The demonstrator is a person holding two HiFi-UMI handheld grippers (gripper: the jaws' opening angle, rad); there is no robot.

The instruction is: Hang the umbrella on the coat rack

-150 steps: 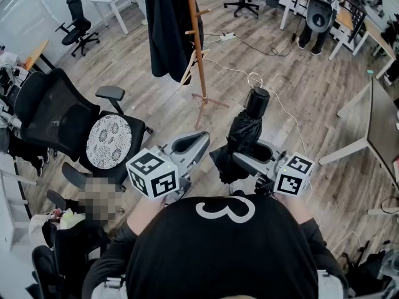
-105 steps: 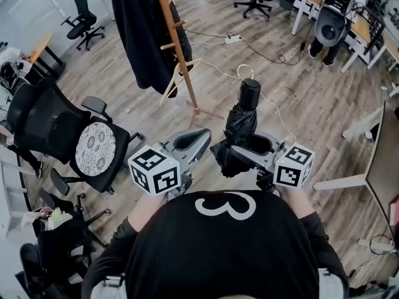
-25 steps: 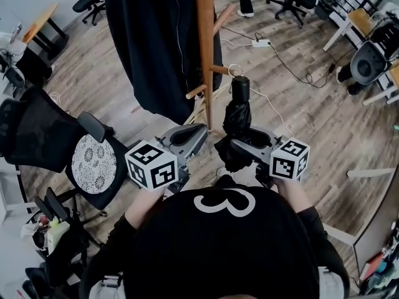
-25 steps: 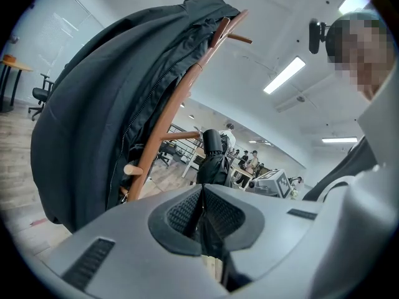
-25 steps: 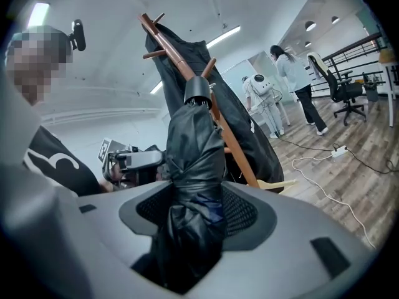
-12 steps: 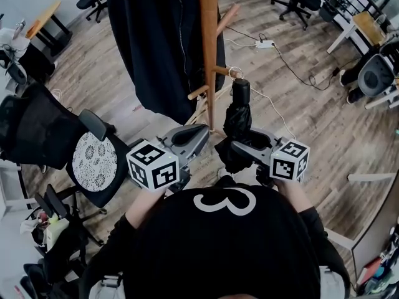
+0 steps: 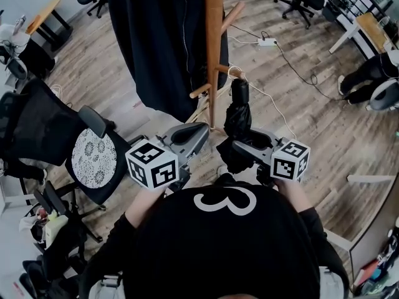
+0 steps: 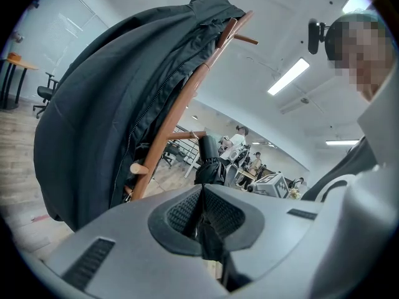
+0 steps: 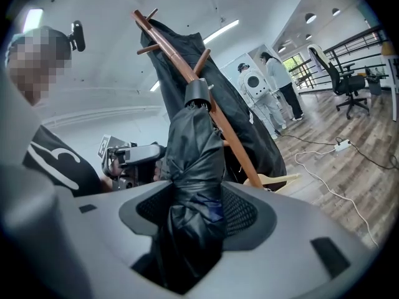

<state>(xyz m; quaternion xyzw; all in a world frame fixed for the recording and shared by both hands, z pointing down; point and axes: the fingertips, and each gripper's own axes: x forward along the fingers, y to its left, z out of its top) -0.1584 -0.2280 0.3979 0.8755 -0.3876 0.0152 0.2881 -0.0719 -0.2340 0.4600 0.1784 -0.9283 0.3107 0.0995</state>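
Note:
A folded black umbrella (image 7: 237, 118) stands upright in my right gripper (image 7: 248, 147), which is shut on its bundled canopy. Its handle (image 7: 239, 90) points up, with a thin strap loop beside a short peg (image 7: 223, 70) of the wooden coat rack (image 7: 212, 42). A long black coat (image 7: 163, 42) hangs on the rack's left side. My left gripper (image 7: 187, 136) sits just left of the umbrella, jaws together and holding nothing. The right gripper view shows the umbrella (image 9: 193, 161) filling the jaws of the right gripper (image 9: 193, 213), the rack pole (image 9: 206, 101) behind it. In the left gripper view, the left gripper (image 8: 201, 220) faces the rack (image 8: 177, 114).
An office chair with a patterned cushion (image 7: 93, 157) stands at the left, beside a black mesh chair (image 7: 31, 120). A power strip and cable (image 7: 268, 42) lie on the wood floor to the right of the rack. Desks and chairs line the far right.
The rack has come much closer over the earlier frames. In the last second the umbrella's handle has edged up beside the rack's short peg. Both grippers keep their hold.

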